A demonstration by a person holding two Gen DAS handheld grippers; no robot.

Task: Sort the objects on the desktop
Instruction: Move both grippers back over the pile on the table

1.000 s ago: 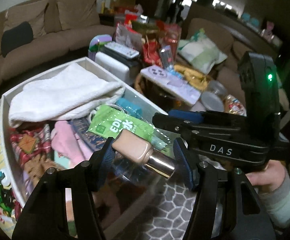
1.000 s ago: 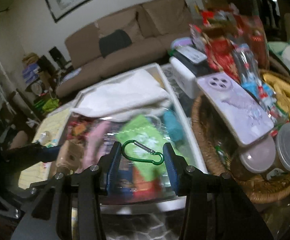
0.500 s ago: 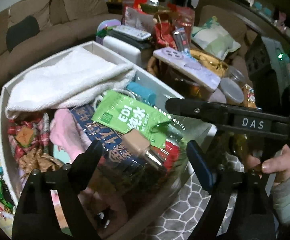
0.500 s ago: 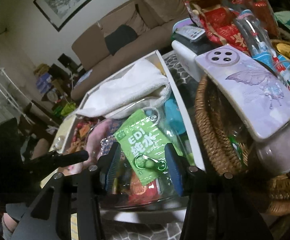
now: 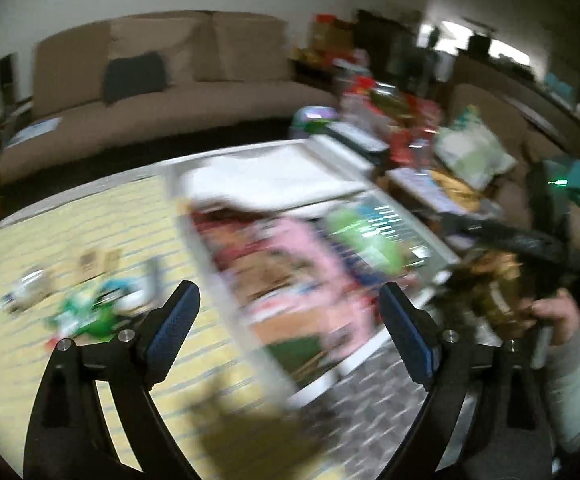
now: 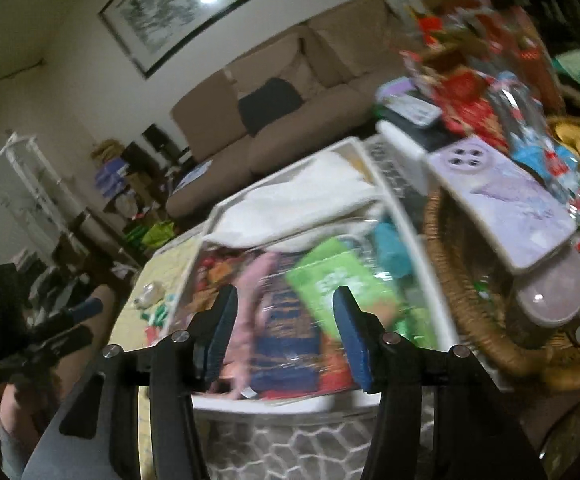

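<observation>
A white storage box holds a white towel, a green wipes packet, pink cloth and other items. My left gripper is open and empty, above the box's left wall and the yellow mat. My right gripper is open and empty, above the box's near end. Small loose objects lie blurred on the mat. Both views are motion-blurred.
A wicker basket with a purple case and lidded jars stands right of the box. Snack packets, a remote and a white block crowd the far right. A brown sofa lies behind. A grey patterned mat lies in front.
My left gripper opened and let the foundation bottle drop into the box, then swung left toward the mat. My right gripper released the green carabiner into the box and pulled back.
</observation>
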